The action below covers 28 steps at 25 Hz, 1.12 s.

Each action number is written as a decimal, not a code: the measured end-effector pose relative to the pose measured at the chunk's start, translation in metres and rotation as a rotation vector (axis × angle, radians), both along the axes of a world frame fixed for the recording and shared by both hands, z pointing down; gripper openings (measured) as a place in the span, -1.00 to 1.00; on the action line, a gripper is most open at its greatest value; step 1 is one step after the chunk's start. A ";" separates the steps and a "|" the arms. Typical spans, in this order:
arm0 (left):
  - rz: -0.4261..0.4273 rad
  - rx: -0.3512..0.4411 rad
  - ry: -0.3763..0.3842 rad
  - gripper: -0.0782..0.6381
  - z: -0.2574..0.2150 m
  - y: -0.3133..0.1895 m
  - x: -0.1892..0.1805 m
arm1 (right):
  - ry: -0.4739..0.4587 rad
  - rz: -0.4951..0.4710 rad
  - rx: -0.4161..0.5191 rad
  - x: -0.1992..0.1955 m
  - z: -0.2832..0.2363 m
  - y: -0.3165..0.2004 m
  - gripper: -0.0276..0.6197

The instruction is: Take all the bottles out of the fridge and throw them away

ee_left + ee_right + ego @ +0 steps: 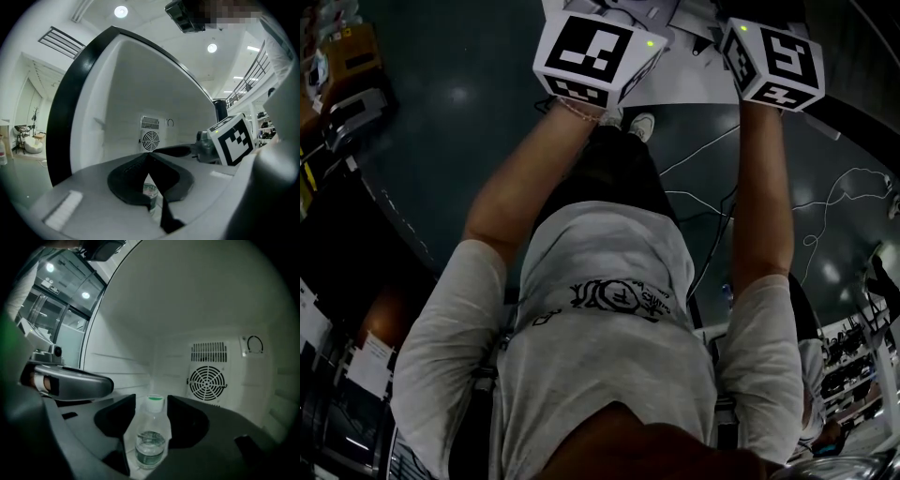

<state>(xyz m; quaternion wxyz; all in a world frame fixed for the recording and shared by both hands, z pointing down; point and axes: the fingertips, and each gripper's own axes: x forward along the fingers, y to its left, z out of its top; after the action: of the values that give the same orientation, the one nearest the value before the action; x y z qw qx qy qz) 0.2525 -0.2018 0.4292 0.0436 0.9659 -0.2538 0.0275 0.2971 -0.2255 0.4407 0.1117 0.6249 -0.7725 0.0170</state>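
Note:
A clear water bottle (151,441) with a green cap (155,402) stands on the floor of the white fridge (140,310). My right gripper (151,399) is open, one jaw on each side of the bottle, and neither pad presses on it. My left gripper (149,155) is inside the fridge beside it, its jaw tips meeting. Part of a bottle (151,192) shows below it through the gap behind the tips. In the head view only the two marker cubes (595,56) (773,61) show, and the jaws are hidden.
A round fan grille (207,382) sits on the fridge's back wall. The black door frame (65,117) edges the opening at the left. The left gripper's grey body (70,385) lies close to the right gripper. Loose cables (712,202) run over the dark floor.

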 end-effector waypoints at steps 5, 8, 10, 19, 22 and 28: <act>-0.016 -0.007 0.005 -0.76 -0.001 -0.004 0.001 | -0.002 -0.010 -0.006 -0.003 0.004 -0.014 -0.36; -0.013 -0.012 0.006 -0.76 -0.001 -0.004 0.000 | -0.002 0.006 -0.006 -0.003 0.007 -0.017 -0.36; -0.008 -0.014 0.004 -0.76 -0.002 -0.004 -0.001 | -0.002 0.013 -0.004 -0.002 0.006 -0.017 -0.43; 0.002 -0.023 -0.002 -0.76 -0.005 0.001 -0.006 | -0.016 0.030 -0.008 -0.001 0.004 -0.007 -0.45; 0.002 -0.027 -0.002 -0.76 -0.006 0.002 -0.008 | -0.022 0.038 -0.015 0.001 0.005 -0.002 -0.45; 0.012 -0.028 -0.006 -0.76 -0.010 0.006 -0.010 | -0.027 0.042 -0.031 0.001 0.002 0.012 -0.45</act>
<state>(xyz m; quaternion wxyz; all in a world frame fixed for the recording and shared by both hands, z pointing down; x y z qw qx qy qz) 0.2422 -0.1958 0.4195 0.0562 0.9666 -0.2475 0.0344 0.2984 -0.2139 0.4423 0.1108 0.6389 -0.7602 0.0397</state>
